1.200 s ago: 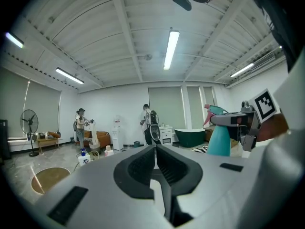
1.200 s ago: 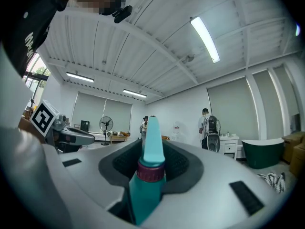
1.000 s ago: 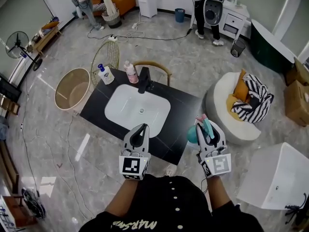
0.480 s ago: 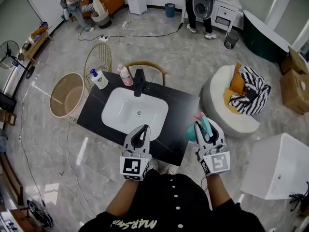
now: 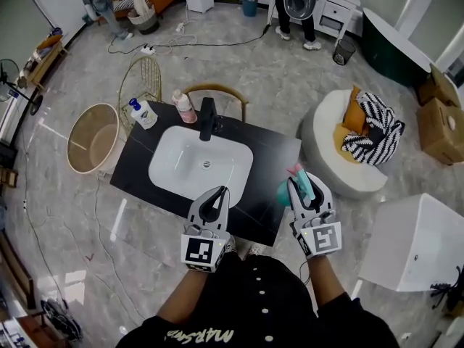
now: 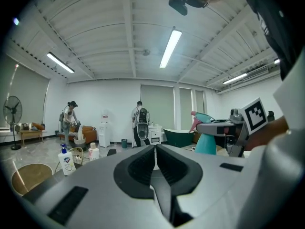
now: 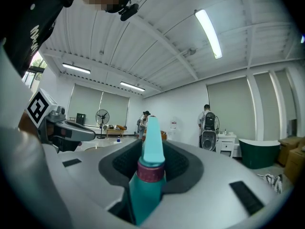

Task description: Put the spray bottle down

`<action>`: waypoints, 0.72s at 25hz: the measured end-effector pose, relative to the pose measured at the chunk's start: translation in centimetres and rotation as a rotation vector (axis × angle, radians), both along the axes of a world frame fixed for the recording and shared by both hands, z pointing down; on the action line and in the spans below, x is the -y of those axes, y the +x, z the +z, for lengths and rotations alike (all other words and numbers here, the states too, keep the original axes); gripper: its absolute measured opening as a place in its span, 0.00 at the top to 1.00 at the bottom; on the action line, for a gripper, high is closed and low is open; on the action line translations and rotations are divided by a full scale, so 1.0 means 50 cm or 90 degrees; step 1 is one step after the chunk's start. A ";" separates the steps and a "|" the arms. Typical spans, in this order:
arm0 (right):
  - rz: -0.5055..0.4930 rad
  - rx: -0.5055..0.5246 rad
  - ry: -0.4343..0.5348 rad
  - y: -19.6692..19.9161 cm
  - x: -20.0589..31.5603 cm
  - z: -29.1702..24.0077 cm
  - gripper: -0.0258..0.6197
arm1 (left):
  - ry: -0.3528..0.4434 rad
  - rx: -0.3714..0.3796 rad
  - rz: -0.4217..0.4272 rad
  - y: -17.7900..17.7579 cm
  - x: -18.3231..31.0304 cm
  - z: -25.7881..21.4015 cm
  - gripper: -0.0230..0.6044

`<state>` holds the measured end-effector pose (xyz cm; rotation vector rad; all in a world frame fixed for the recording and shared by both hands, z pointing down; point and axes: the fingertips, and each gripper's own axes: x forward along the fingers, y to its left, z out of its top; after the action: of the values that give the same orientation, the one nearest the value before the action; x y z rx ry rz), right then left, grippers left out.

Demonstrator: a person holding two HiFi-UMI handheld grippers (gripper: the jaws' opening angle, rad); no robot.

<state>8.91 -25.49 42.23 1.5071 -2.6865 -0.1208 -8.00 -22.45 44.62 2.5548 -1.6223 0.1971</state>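
A teal spray bottle [image 5: 285, 192] with a pink collar and a teal-and-pink spray head is clamped between the fingers of my right gripper [image 5: 300, 188]. It hangs at the right edge of the black counter [image 5: 272, 158]. In the right gripper view the bottle [image 7: 148, 175] stands upright between the jaws, which are shut on its neck. My left gripper [image 5: 215, 203] hovers over the counter's front edge, shut with nothing in it. The left gripper view shows its jaws closed together [image 6: 156, 152] and the bottle [image 6: 206, 142] off to the right.
A white sink [image 5: 203, 165] with a black faucet [image 5: 207, 118] is set in the counter. A blue-and-white soap bottle [image 5: 143, 113] and a pink bottle [image 5: 184, 107] stand at its back. A round basket [image 5: 90, 138], white pouf [image 5: 348, 158] and white box [image 5: 417, 249] surround it.
My right gripper has carried the bottle a little left, closer over the counter's right edge. The left gripper has kept nearly still and shut.
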 end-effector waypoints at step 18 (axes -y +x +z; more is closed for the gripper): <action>-0.015 -0.028 -0.064 -0.093 0.125 0.292 0.78 | -0.111 0.003 0.025 0.019 -0.058 0.133 0.93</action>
<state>4.27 -31.73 56.85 1.4276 -2.6344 -0.0182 -7.06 -19.53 51.26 2.4578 -1.4867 0.3327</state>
